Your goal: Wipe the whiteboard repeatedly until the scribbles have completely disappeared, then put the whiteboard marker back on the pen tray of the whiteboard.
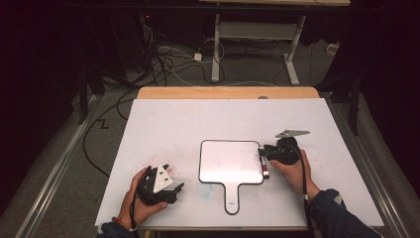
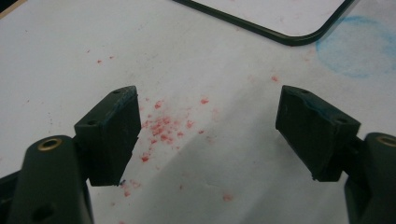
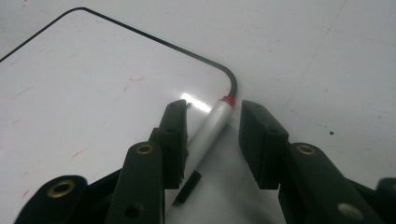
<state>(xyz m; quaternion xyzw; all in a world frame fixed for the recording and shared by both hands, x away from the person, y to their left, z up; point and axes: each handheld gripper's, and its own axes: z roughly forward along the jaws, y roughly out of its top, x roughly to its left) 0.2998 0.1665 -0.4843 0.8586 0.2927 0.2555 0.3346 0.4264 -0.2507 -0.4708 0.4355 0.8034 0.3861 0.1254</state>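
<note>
A marker (image 3: 211,128) with a silver barrel and a red band at its far end lies along the right edge of the small whiteboard (image 1: 230,161), near the tabletop's (image 1: 188,119) front half. In the high view its long axis runs roughly front to back, with a dark red end toward the front edge. In the right gripper view the red-banded end points away from the camera, close to a rounded corner of the board's black rim.

That right gripper view shows what the high view cannot: the right gripper (image 3: 212,116) has its jaws parted on either side of the barrel, the left pad just beside it and the right pad clear of it, so no pad visibly presses on the marker. The left gripper view shows red specks (image 2: 163,128) and a blue smudge (image 2: 359,51) on the white surface.

The right hand (image 1: 292,171) reaches from the front right, gripper angled toward the board's edge. The left hand (image 1: 141,198) rests near the front left corner, and the left gripper (image 2: 208,135) points down at the surface with its jaws wide apart and nothing between them.
</note>
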